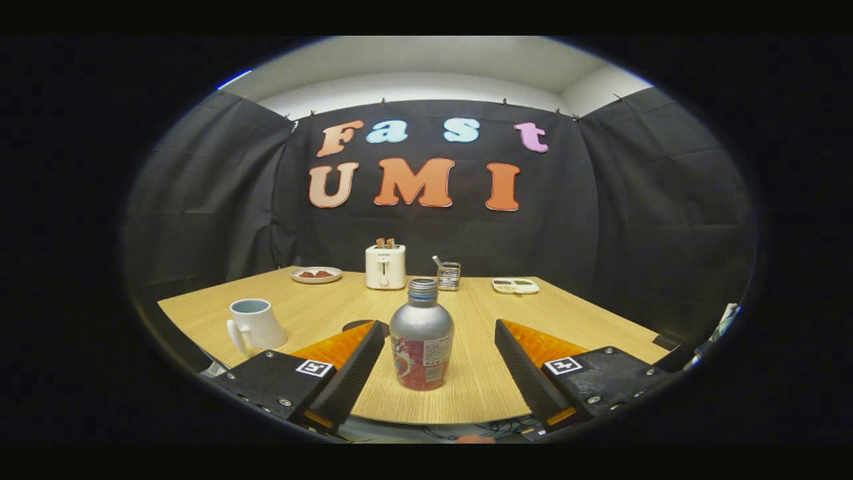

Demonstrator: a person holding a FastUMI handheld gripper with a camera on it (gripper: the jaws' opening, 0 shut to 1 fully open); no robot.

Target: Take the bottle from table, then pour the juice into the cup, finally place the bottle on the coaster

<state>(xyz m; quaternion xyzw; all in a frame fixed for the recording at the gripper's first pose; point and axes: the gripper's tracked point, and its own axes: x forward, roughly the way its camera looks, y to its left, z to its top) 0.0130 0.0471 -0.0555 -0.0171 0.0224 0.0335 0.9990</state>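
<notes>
Standing upright between the spread fingers (440, 333), bottle (421, 337) untouched, cup (255, 325) off left

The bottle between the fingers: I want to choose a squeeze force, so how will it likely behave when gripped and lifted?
The bottle looks like smooth metal, so it is probably stiff but could slip against the fingers. It stands upright, tall on a narrow base, so an off-centre push might tip it. The gripper is open, with gaps either side.

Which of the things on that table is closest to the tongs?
The silver bottle with the red label: it stands upright between the open tongs, untouched. The white mug sits off to the side; the toaster and plate stand far beyond.
</notes>
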